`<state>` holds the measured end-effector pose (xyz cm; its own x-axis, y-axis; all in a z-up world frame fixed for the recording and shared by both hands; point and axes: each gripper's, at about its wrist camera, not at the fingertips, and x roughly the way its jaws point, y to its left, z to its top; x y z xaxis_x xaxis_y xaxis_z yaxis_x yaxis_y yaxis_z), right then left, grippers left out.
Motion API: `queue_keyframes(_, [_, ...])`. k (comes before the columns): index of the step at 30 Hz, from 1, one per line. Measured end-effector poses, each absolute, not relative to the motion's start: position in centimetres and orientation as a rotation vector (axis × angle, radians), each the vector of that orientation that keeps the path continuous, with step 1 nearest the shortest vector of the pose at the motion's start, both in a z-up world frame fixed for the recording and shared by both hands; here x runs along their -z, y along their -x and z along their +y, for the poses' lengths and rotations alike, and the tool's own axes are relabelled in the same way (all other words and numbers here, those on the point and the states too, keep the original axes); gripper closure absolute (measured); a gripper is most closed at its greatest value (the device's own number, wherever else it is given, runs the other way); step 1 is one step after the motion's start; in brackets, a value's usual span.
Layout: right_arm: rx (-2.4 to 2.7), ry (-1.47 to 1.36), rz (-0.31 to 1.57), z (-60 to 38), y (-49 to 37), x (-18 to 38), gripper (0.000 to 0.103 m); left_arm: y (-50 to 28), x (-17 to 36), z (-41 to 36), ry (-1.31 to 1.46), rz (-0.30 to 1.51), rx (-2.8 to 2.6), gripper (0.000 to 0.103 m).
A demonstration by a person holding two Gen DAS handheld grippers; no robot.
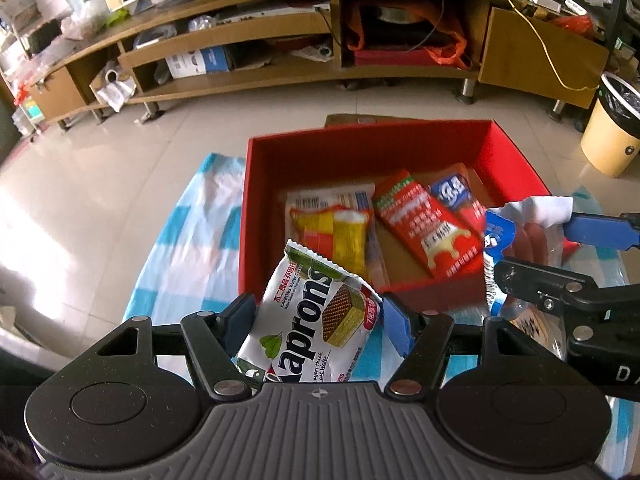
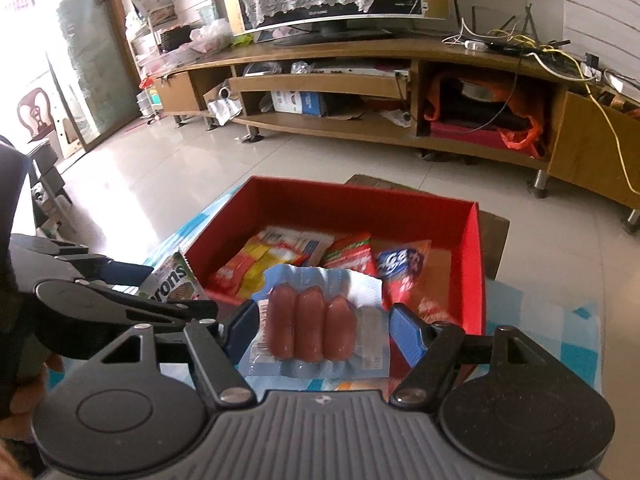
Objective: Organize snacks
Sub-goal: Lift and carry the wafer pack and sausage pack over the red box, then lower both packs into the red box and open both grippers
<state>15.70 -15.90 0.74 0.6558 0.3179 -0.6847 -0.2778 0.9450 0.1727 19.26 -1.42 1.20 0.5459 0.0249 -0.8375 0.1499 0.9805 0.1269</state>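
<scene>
My left gripper (image 1: 318, 320) is shut on a white Kaprons wafer pack (image 1: 316, 312), held upright just short of the near wall of the red box (image 1: 256, 200). My right gripper (image 2: 320, 330) is shut on a clear pack of three sausages (image 2: 312, 328), held near the box's (image 2: 476, 264) front wall. That sausage pack (image 1: 520, 240) and the right gripper show at the right edge of the left wrist view. Inside the box lie a yellow-and-red packet (image 1: 340, 232), a red packet (image 1: 424, 224) and a red-and-blue packet (image 1: 456, 192). The wafer pack (image 2: 176, 280) peeks in at the left of the right wrist view.
The box stands on a blue-and-white checked cloth (image 1: 192, 232) over a low table. Beyond it is tiled floor (image 1: 120, 144) and a long wooden TV stand (image 1: 280, 32) with cluttered shelves. A yellow waste bin (image 1: 612, 128) stands at the right. A flat piece of cardboard (image 2: 496, 240) lies behind the box.
</scene>
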Motion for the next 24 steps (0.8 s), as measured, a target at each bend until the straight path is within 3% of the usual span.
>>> queue_keyframes(24, [-0.29, -0.048, 0.824, -16.3, -23.8, 2.4, 0.031, -26.2, 1.2, -2.6, -0.205, 1.007, 0.022, 0.028])
